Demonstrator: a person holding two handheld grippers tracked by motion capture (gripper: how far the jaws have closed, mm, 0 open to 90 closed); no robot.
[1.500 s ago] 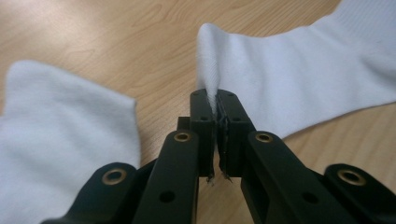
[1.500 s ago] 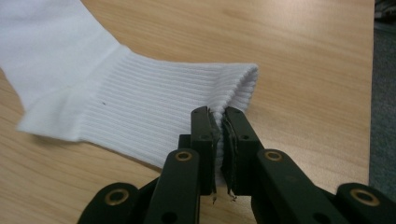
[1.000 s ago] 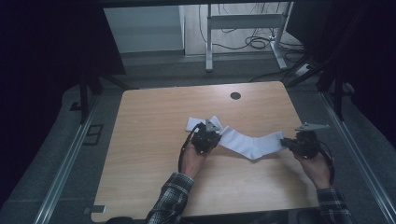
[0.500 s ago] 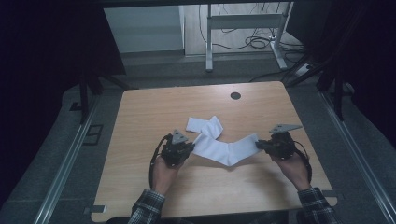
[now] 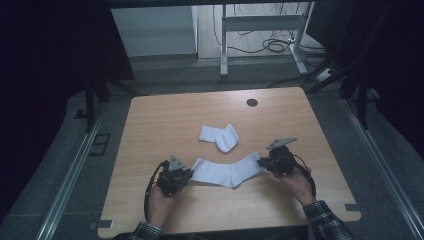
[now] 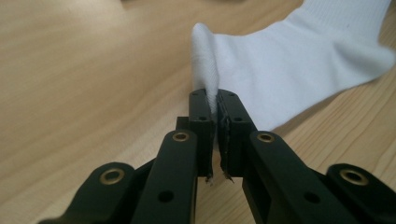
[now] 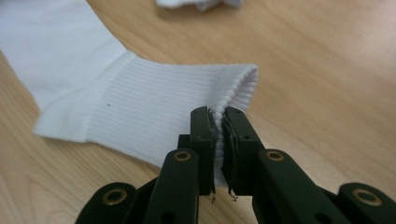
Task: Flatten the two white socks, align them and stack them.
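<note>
A white sock (image 5: 227, 172) lies stretched flat across the wooden table (image 5: 150, 120) near its front edge. My left gripper (image 5: 189, 175) is shut on the sock's toe end, where a fold of white fabric (image 6: 205, 70) rises between the jaws of the left gripper (image 6: 216, 100). My right gripper (image 5: 262, 162) is shut on the ribbed cuff (image 7: 233, 86), pinched between the jaws of the right gripper (image 7: 217, 116). A second white sock (image 5: 220, 137) lies folded and crumpled behind the first, toward the table's middle, also seen as the second sock (image 7: 196, 3).
A dark round cable hole (image 5: 252, 102) sits at the table's far edge. Beyond the table stand a metal frame (image 5: 260, 35) and loose cables (image 5: 275, 46) on the floor. Rails run along both sides of the table.
Both hands have drawn back toward the front edge, carrying the sock with them. The sock has come away from the second one and now lies lower and stretched out.
</note>
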